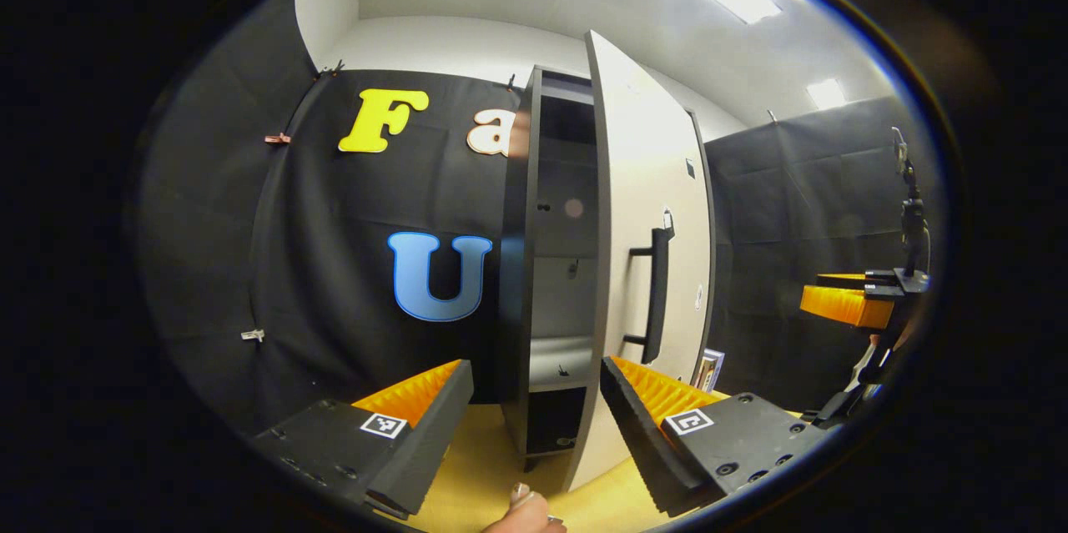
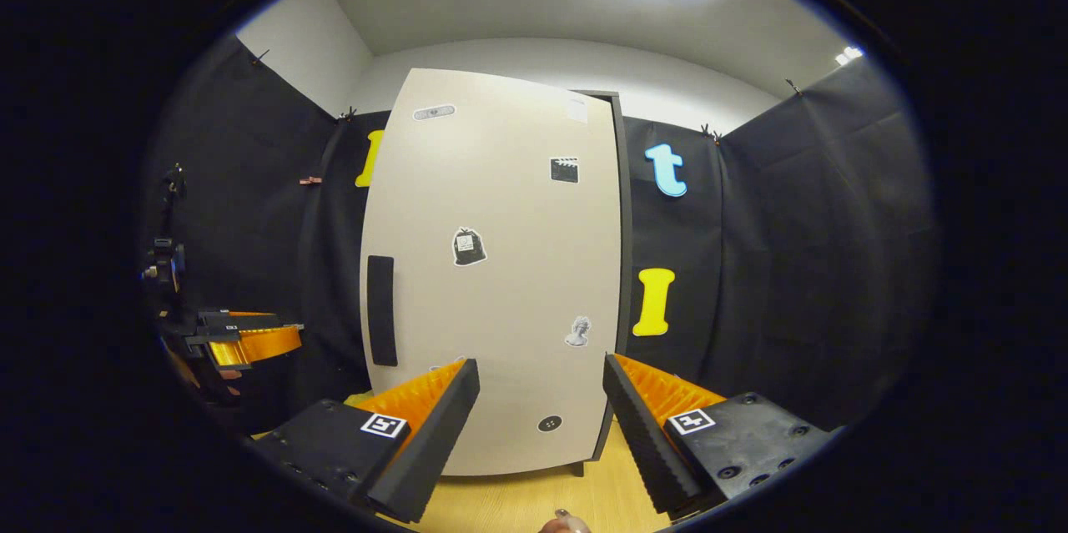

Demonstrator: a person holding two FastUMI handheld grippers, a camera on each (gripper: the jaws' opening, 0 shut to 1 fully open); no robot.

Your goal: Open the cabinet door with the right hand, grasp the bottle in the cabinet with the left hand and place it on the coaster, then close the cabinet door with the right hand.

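Cabinet (image 1: 555, 266): standing upright on the wooden surface (image 1: 484, 466), interior shelves showing dark through the gap
Cabinet door (image 1: 647, 208): standing partly ajar, edge facing the left gripper view; in the right gripper view its pale sticker-dotted front is facing the camera
Door handle (image 1: 655, 295): dark vertical bar, sitting untouched
Bottle: cannot be made out inside the shadowed compartments
Left gripper (image 1: 534, 399): jaws gaping wide, gripping nothing, hovering before the gap
Right gripper (image 2: 541, 399): jaws spread wide, holding nothing, hanging before the door's lower front
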